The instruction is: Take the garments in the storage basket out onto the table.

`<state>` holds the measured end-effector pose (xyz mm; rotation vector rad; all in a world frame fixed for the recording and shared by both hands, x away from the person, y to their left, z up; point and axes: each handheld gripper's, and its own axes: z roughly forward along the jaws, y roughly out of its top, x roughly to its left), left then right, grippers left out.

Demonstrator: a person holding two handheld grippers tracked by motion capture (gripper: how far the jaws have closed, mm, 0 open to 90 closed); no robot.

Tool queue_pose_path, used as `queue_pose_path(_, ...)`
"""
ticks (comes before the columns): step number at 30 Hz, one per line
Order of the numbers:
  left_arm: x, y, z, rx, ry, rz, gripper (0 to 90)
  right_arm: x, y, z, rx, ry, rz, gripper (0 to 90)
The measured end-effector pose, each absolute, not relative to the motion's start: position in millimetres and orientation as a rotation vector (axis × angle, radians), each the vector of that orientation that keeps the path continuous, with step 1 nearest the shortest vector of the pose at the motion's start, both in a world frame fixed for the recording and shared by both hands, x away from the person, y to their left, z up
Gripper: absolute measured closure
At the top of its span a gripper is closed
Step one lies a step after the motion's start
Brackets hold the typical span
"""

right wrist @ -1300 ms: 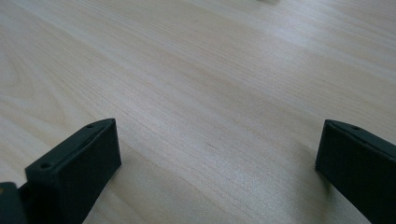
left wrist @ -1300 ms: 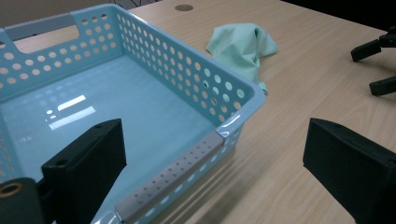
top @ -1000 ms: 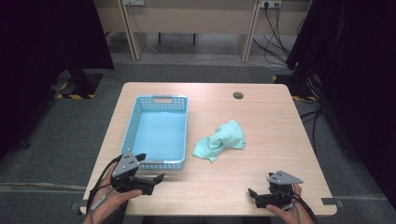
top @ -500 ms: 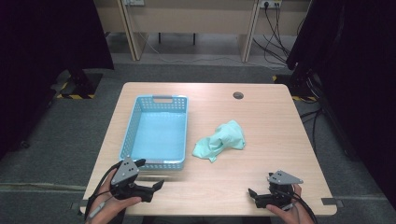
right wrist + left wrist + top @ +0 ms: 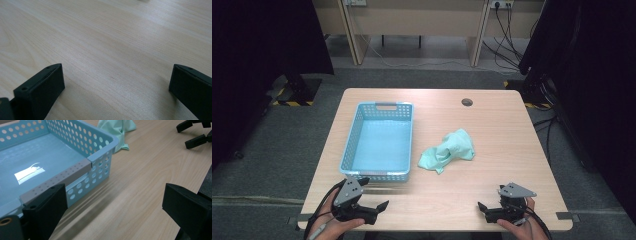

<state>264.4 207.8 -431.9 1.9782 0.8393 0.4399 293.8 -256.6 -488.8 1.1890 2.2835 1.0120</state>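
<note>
A light blue perforated basket (image 5: 379,142) stands empty on the left half of the wooden table (image 5: 497,125). To its right lies a crumpled mint-green cloth (image 5: 449,150). My left gripper (image 5: 374,194) is held open just before the basket's near right corner, pointing right. In the left gripper view its jaws (image 5: 115,205) stand wide apart with nothing between them, the basket corner (image 5: 82,167) and the cloth (image 5: 117,127) ahead. My right gripper (image 5: 483,212) rests open near the front right edge, empty, with bare wood between its jaws (image 5: 117,85).
A small dark round grommet (image 5: 467,102) sits in the table's far middle. Desk legs and cables stand on the floor beyond the table. The right gripper's jaws (image 5: 197,132) appear far off in the left gripper view.
My left gripper has drawn back a little toward the table's near edge. The right gripper, basket and cloth have stayed put.
</note>
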Motion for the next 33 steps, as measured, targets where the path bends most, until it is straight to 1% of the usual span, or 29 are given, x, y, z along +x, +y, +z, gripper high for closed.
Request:
queue_pose_path(11,257.9,203.1,-436.1,1.998,0.832,0.446,5.7,293.8,-256.6,-488.9,1.189,2.283,1.012,0.2)
queue_pose_path(20,252.1,189.0,-440.8,2.026,0.797,0.41,5.7,293.8,-256.6,-488.9,1.189,2.283,1.012,0.2)
queue_pose_path(33,246.9,180.7,-455.0,2.047,0.809,0.368,5.7,293.8,-256.6,-488.9,1.189,2.283,1.012,0.2)
